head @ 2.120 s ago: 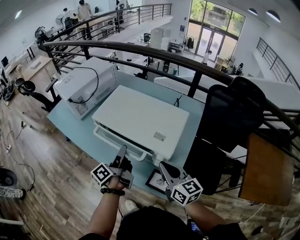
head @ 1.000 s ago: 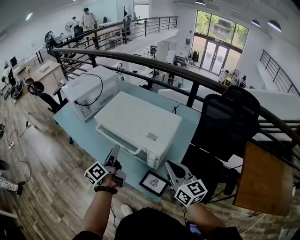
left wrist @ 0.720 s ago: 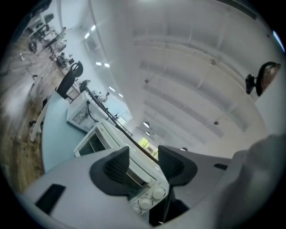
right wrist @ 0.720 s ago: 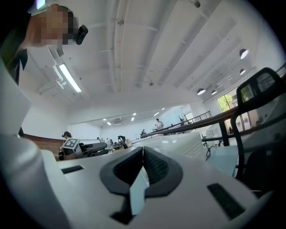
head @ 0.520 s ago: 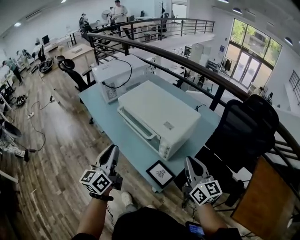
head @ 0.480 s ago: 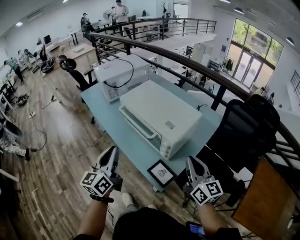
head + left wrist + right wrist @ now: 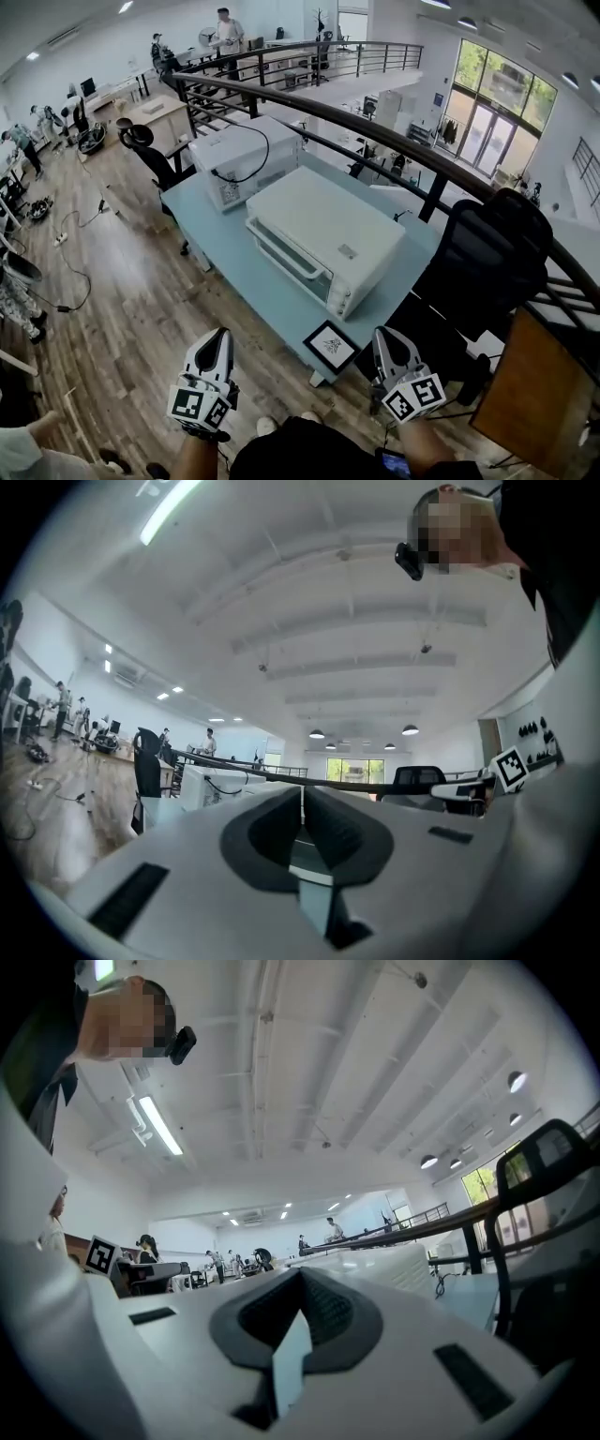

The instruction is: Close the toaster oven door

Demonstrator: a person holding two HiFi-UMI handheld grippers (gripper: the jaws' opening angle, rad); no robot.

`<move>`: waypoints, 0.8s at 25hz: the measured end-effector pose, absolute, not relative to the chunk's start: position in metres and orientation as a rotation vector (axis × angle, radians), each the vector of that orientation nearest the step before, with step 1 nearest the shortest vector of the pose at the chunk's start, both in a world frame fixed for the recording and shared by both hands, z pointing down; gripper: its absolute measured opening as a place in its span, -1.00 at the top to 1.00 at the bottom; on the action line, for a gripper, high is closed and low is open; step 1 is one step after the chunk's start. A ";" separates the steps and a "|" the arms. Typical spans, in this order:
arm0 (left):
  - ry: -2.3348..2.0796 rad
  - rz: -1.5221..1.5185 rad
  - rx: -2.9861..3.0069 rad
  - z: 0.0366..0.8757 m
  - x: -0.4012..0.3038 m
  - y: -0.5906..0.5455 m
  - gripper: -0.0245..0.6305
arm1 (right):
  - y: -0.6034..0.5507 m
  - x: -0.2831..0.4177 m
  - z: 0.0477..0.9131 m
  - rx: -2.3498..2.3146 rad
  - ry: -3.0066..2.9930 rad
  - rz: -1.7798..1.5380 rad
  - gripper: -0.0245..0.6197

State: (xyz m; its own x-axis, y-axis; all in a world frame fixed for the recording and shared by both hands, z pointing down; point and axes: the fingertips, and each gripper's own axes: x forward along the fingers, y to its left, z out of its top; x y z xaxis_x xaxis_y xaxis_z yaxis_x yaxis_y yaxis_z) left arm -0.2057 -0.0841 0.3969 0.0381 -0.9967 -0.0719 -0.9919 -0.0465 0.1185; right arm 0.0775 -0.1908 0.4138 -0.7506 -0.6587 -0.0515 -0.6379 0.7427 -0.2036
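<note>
head view: the toaster oven (image 7: 323,246) sits on the pale blue table (image 7: 234,267), its door shut flat against the front, beside a second white appliance (image 7: 246,155). both grippers hang off the table's near edge, well apart from the oven, left gripper (image 7: 217,336) over the wood floor, right gripper (image 7: 385,336) by the black chair (image 7: 487,253).

left gripper view: jaws pressed together, nothing between them, the left gripper (image 7: 302,794) pointing level across the room.

right gripper view: same story for the right gripper (image 7: 298,1279), jaws closed and empty.
</note>
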 end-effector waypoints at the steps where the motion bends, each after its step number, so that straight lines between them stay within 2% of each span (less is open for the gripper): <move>1: -2.132 -0.224 2.236 0.397 -0.209 -0.083 0.87 | -0.188 0.074 0.414 -1.058 2.820 -0.257 0.94; 20: -2.143 -0.220 2.265 0.398 -0.256 -0.074 0.87 | -0.183 0.028 0.411 -1.063 2.840 -0.227 0.94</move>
